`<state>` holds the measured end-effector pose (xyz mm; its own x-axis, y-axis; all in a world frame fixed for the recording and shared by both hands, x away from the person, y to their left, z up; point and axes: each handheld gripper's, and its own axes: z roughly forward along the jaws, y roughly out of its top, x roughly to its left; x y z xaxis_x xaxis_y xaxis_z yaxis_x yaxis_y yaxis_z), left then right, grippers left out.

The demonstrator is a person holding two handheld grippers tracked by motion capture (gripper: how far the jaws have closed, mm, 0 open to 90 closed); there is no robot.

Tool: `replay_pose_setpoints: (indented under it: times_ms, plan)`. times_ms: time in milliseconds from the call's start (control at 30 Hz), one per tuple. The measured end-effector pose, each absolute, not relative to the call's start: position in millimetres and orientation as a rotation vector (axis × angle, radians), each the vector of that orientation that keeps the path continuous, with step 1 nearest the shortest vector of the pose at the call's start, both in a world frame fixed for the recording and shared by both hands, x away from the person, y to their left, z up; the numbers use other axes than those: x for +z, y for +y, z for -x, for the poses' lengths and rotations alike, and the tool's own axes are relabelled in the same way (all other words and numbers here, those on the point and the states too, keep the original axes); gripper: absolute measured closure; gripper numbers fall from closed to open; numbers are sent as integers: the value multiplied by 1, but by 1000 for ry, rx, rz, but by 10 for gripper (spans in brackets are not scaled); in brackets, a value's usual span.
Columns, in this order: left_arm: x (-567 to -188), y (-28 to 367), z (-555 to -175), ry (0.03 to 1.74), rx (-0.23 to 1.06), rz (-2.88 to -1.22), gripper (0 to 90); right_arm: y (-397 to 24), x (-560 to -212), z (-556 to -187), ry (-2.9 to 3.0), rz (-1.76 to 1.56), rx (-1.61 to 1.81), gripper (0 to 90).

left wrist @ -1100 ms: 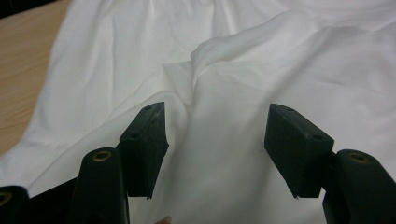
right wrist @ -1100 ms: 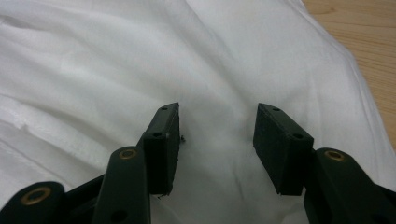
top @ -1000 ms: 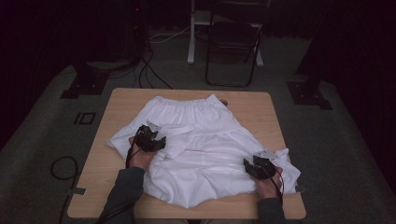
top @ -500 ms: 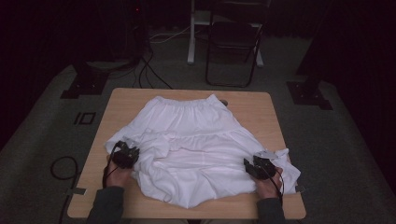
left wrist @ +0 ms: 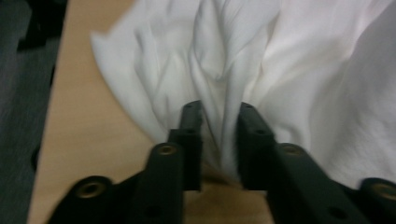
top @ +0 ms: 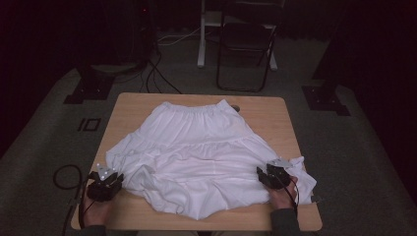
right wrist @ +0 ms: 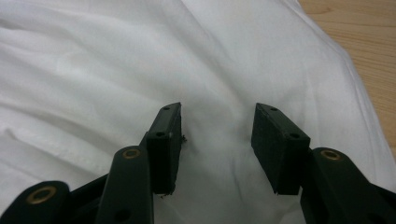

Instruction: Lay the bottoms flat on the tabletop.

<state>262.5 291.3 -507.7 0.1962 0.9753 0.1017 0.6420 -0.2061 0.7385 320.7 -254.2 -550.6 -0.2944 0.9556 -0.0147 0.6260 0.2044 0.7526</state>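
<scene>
A white skirt (top: 196, 147) lies spread on the wooden table (top: 265, 110), waistband at the far side. My left gripper (top: 110, 179) is at the skirt's near-left hem, close to the table's left corner. In the left gripper view its jaws (left wrist: 219, 109) have just been opening, and a fold of the white cloth (left wrist: 224, 70) still stands loosely between them. My right gripper (top: 265, 174) rests over the skirt's near-right part. Seen in the right gripper view, this gripper (right wrist: 217, 114) is open, with flat cloth (right wrist: 93, 70) beneath and nothing pinched.
A folding chair (top: 246, 44) and a white stand stand behind the table. Cables (top: 157, 73) run over the floor at the back left, and dark stand bases (top: 86, 88) (top: 324, 96) flank the table. A small dark object (top: 236, 107) lies by the waistband.
My left gripper moved from on top of the skirt toward the table's near-left corner, drawing the left hem outward. The right gripper stayed where it was.
</scene>
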Motion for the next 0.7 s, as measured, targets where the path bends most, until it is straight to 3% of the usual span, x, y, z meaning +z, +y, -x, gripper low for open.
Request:
replay_pose_setpoints:
  times_ms: [167,300,500,700]
  plan:
    - [-476,273,-281,1402,835,-1892,609,-254,-551,-321,1996,-1466,893,527]
    - [-464,241,-309,1291,816,-1946,589,-254,-551,-321,1995,-1466,893,528]
    - [-492,194,-352,1259,770,-2138,593,-254,-551,-321,1997,-1465,894,528]
    - [-524,198,-355,1374,761,-2199,578,-254,-551,-321,1999,-1465,896,527]
